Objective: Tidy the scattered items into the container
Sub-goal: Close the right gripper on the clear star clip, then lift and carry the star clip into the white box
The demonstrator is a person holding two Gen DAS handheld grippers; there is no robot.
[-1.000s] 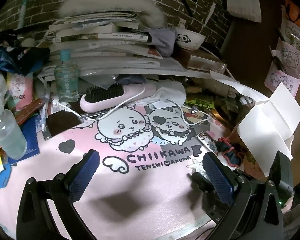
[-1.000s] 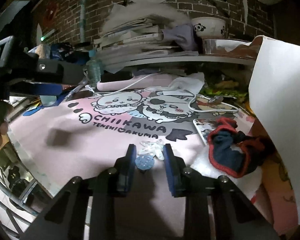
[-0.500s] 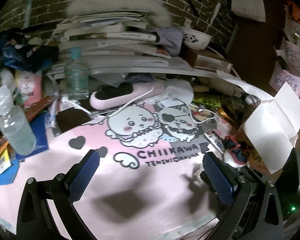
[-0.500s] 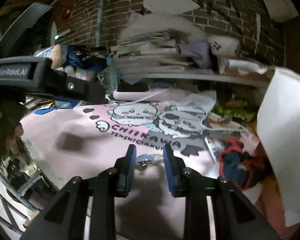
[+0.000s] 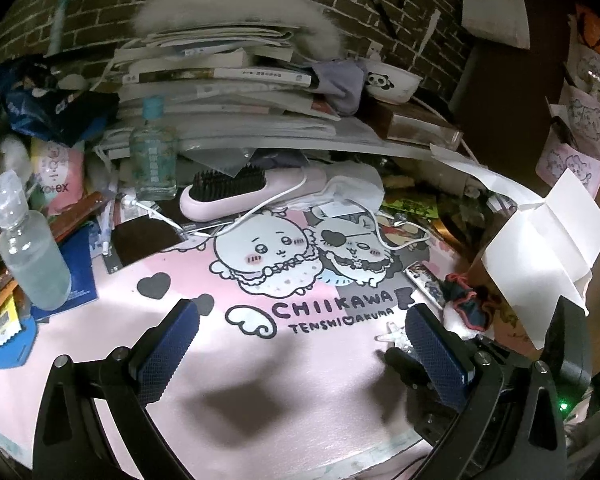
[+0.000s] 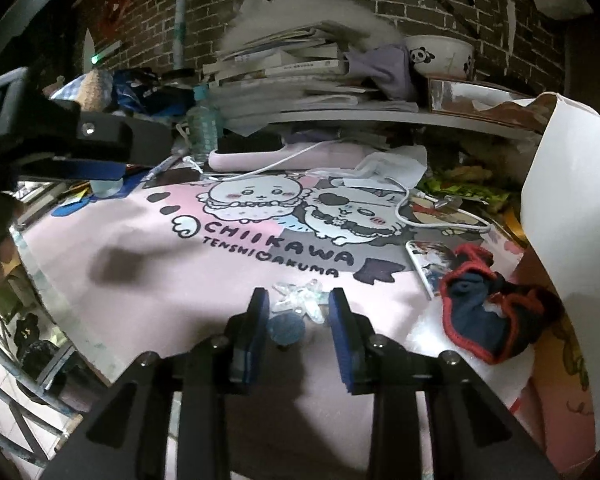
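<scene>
One clear star clip point(image 6: 300, 300), one round blue charm point(image 6: 286, 330), between right gripper point(image 6: 298, 320) jaws

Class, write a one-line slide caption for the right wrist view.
Right gripper poised open around a clear star-shaped clip on the pink mat.

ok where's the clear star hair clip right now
In the right wrist view the clear star clip lies on the pink mat, just ahead of the right gripper, left of the red-trimmed sock.
</scene>
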